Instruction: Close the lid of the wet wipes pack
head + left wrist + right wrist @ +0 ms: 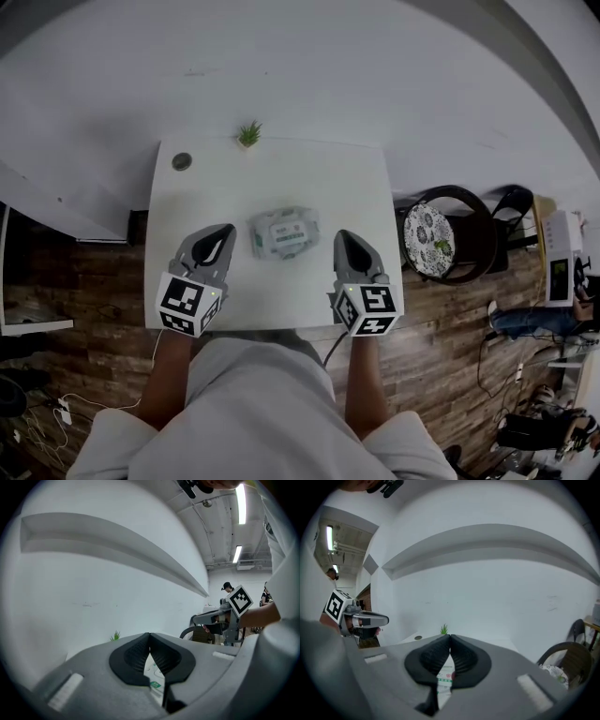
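The wet wipes pack, pale grey-green with a white lid panel on top, lies flat in the middle of the white table. Its lid looks flat against the pack. My left gripper hovers just left of the pack, my right gripper just right of it, and neither touches it. In the left gripper view the jaws meet at their tips, my left gripper shut on nothing, with a strip of the pack showing below. My right gripper is likewise shut and empty above the pack.
A small green plant stands at the table's far edge, and a round dark disc lies at the far left corner. A dark chair with a patterned cushion stands right of the table. The floor is wood.
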